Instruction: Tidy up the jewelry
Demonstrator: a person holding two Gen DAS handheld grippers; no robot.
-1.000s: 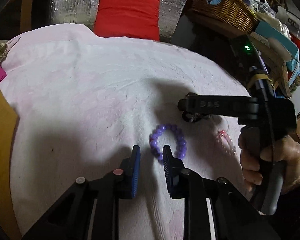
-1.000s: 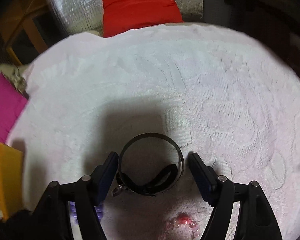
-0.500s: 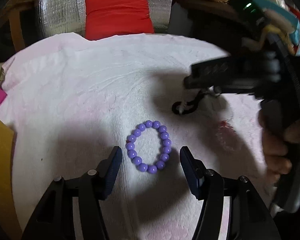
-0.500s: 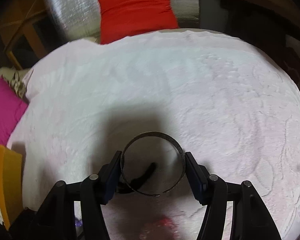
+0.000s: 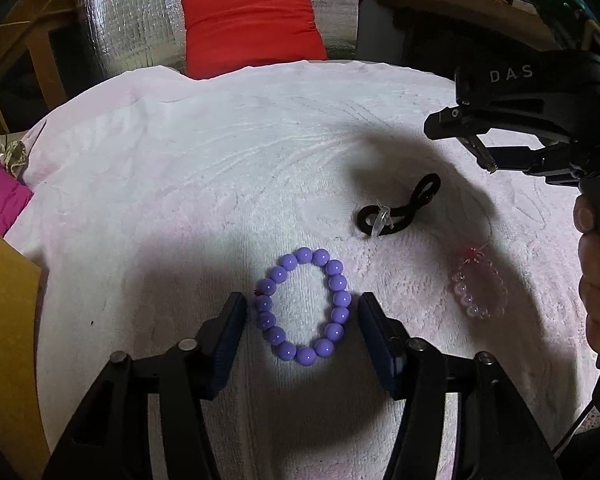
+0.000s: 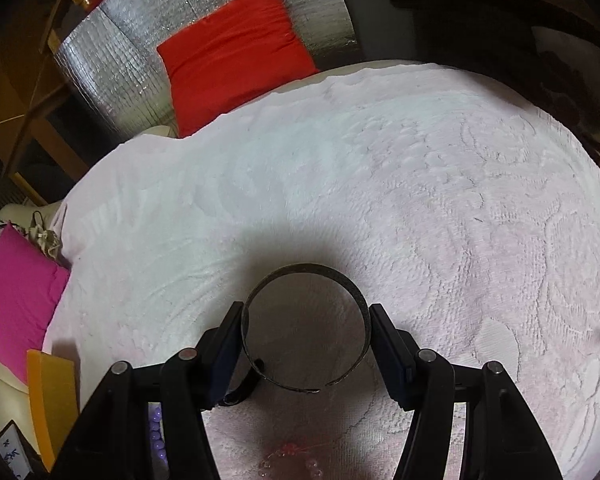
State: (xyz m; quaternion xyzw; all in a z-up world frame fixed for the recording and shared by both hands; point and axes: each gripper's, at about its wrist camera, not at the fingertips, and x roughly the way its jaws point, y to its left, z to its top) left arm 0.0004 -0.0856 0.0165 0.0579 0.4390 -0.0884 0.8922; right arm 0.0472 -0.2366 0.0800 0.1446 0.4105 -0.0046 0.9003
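Purple round beads [image 5: 304, 307] are lying loose between your open left tongs [image 5: 302, 322]; your "DAS"-marked right tongs [image 6: 306, 328] are gripping a dark metal bangle [image 6: 306, 330].

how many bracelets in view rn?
4: purple bead bracelet between the left gripper fingers, clear pink one right of it, black band behind, metal bangle in the right gripper.

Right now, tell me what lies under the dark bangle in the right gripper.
Below the dark bangle, lifted between the right gripper pads, only the shadowed white towel shows. The gripper's own frame hides the cloth nearer the camera.
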